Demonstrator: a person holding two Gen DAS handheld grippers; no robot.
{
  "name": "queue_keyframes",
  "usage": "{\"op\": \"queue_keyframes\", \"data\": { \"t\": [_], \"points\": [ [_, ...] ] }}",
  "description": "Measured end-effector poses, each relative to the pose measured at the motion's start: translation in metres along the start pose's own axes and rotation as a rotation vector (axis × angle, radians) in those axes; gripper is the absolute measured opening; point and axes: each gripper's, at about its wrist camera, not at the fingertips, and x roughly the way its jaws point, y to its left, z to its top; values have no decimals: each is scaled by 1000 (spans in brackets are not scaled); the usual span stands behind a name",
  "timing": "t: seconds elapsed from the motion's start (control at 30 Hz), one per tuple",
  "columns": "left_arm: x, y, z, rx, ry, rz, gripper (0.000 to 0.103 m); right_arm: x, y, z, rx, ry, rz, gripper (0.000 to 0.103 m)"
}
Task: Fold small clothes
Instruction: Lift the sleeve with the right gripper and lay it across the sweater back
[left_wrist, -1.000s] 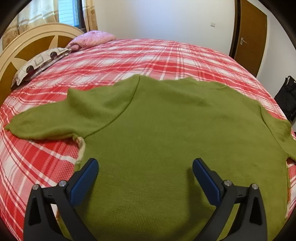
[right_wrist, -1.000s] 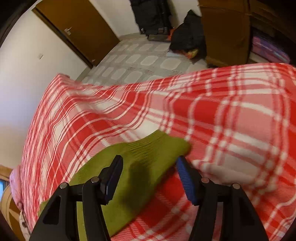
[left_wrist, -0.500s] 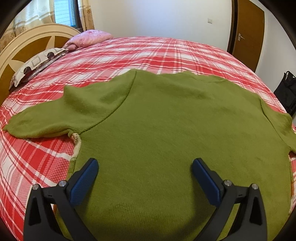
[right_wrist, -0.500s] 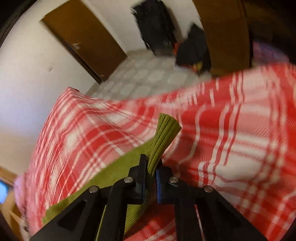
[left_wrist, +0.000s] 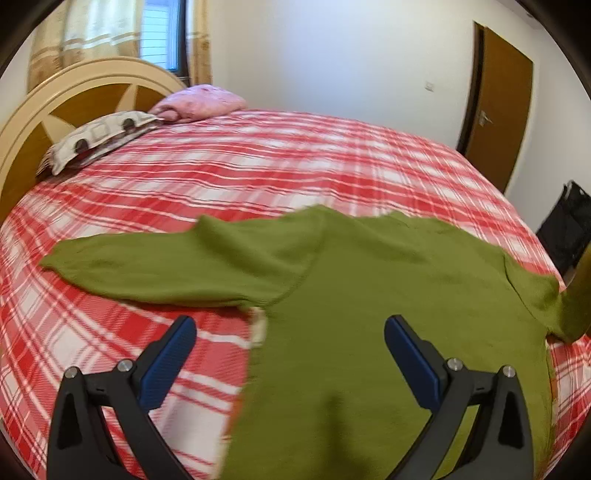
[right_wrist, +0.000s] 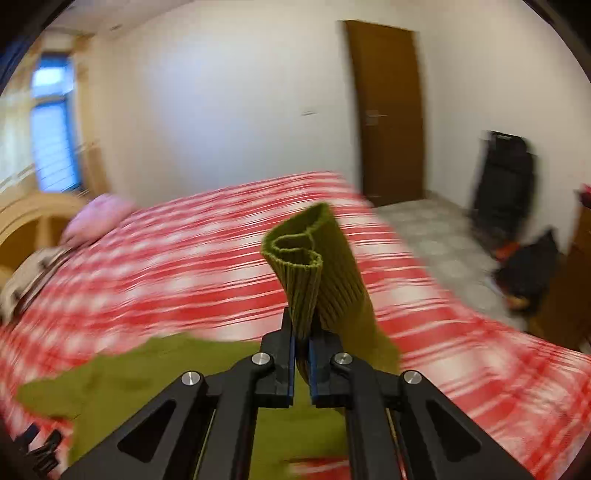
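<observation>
An olive green sweater (left_wrist: 369, 302) lies spread on the red plaid bed (left_wrist: 258, 173), its left sleeve (left_wrist: 155, 266) stretched out flat. My left gripper (left_wrist: 290, 350) hovers open above the sweater's left side, nothing between its blue pads. In the right wrist view my right gripper (right_wrist: 302, 343) is shut on the right sleeve's ribbed cuff (right_wrist: 306, 258), which stands up above the jaws, lifted off the bed. The sweater's body (right_wrist: 147, 369) shows below it. In the left wrist view the raised right sleeve (left_wrist: 569, 306) climbs out of frame at the right edge.
A wooden headboard (left_wrist: 66, 107), a patterned pillow (left_wrist: 96, 140) and a pink pillow (left_wrist: 199, 103) sit at the bed's far left. A brown door (right_wrist: 388, 110) and dark bags (right_wrist: 506, 184) on the tiled floor lie beyond the bed's right side.
My right gripper closed on the sleeve cuff, then lifted it high and rolled, swinging toward the bed. My left gripper rose and drew back a little, staying open.
</observation>
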Motion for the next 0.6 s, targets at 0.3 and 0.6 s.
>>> {"op": "queue_keyframes", "data": {
  "t": [0.3, 0.6],
  "points": [
    [-3, 63, -2, -97, -15, 44, 103, 63, 192, -84, -238, 141, 228, 5],
    [12, 103, -7, -165, 4, 66, 103, 108, 277, -158, -396, 210, 201, 5]
  ]
}}
